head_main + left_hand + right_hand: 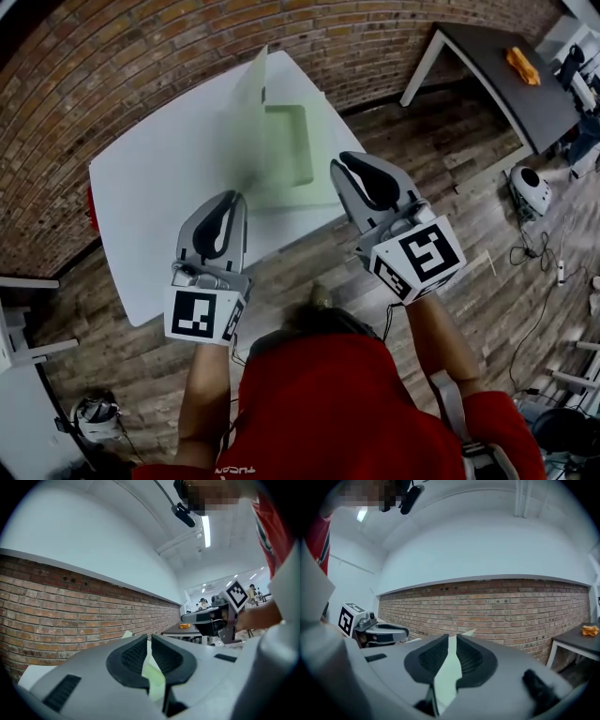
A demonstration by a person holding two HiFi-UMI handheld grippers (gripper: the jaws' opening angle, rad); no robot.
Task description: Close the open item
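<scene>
A pale green folder-like case [286, 150] lies open on the white table [159, 197], its lid [248, 98] standing up on the left side. My left gripper [234, 199] hovers over the table's near edge, left of the case, jaws together and empty. My right gripper [339, 165] hangs at the case's near right corner, also shut with nothing in it. In the left gripper view the gripper [149, 641] shows only a thin slit, with the green case [153, 679] behind it. The right gripper view has its gripper [452, 641] the same, green case [447, 674] beyond.
A brick wall [141, 66] runs behind the table. A dark table [506, 80] with an orange object [523, 66] stands at the upper right. A white round device [531, 190] and cables lie on the wooden floor. Something red [91, 208] sits at the white table's left edge.
</scene>
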